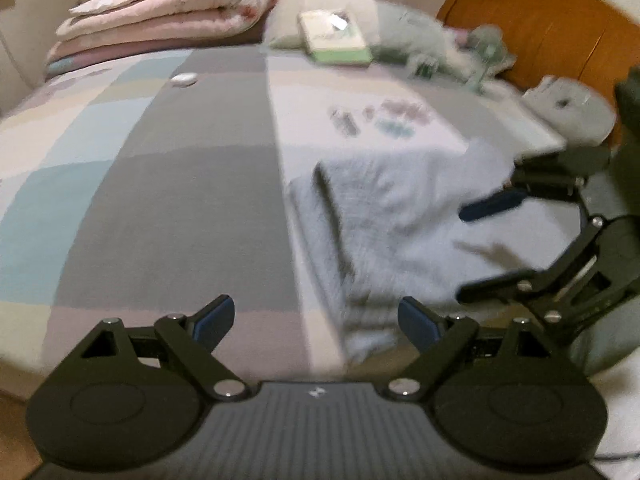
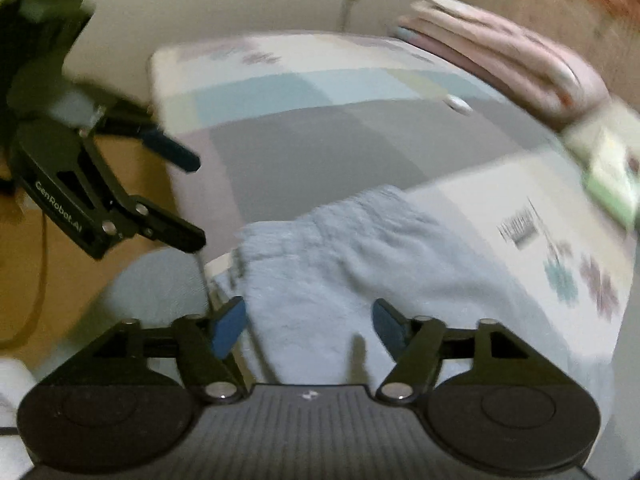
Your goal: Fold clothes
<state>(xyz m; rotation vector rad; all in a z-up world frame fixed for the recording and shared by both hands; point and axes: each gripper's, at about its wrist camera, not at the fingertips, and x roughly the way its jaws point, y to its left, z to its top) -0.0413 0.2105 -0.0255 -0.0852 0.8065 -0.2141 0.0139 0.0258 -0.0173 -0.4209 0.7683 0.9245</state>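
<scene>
Patchwork-sheeted bed (image 1: pixel 160 184) — wooden headboard (image 1: pixel 552 32), cream walls (image 2: pixel 224 4).

My grippers (image 1: pixel 316 320) are matt black plastic with smooth blue pads (image 2: pixel 228 326) and shiny metal rivets. The pale blue garment (image 2: pixel 340 260) looks fleecy; the bedsheet (image 1: pixel 160 180) smooth cloth; the headboard (image 1: pixel 560 32) glossy wood.

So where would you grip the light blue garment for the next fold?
Probably the light blue garment at its near edge hanging over the bed: that loose edge can be pinched from the bedside, jaws straddling it. The flat middle gives nothing to pinch.
</scene>
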